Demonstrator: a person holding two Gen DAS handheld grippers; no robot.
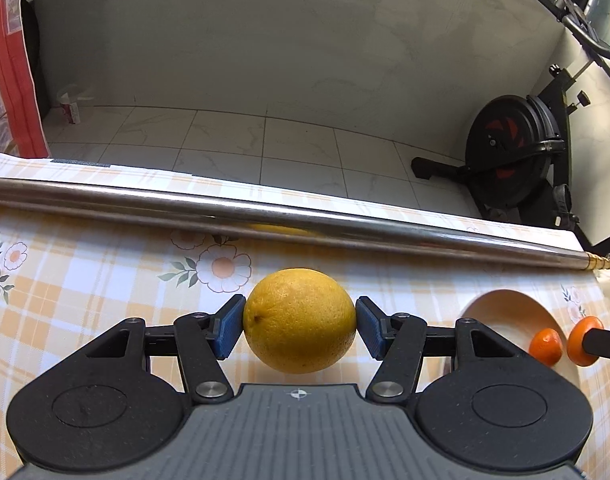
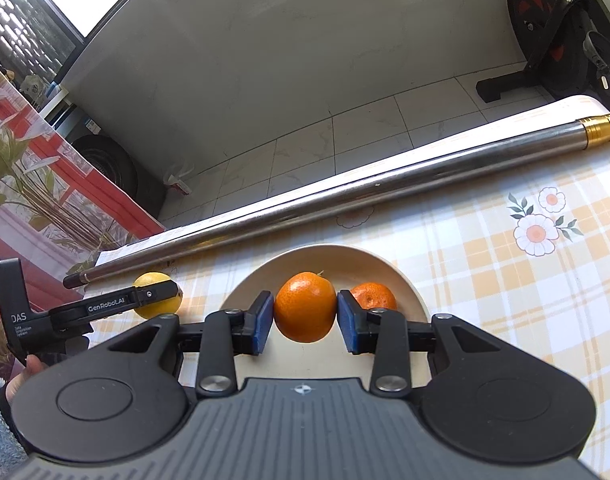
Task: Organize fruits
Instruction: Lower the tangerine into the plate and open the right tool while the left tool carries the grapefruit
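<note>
Fruit gripped over checked tabletop [image 1: 85, 280]

Left tool [image 1: 299, 326] pinches dimpled lemon [image 1: 299, 320]; right tool [image 2: 305, 316] clamps glossy round mandarin [image 2: 305, 307].

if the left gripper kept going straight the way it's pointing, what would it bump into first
Likely the tablecloth just past the yellow citrus in the left gripper; the steel tube lies further on. Depth is hard to judge.
</note>
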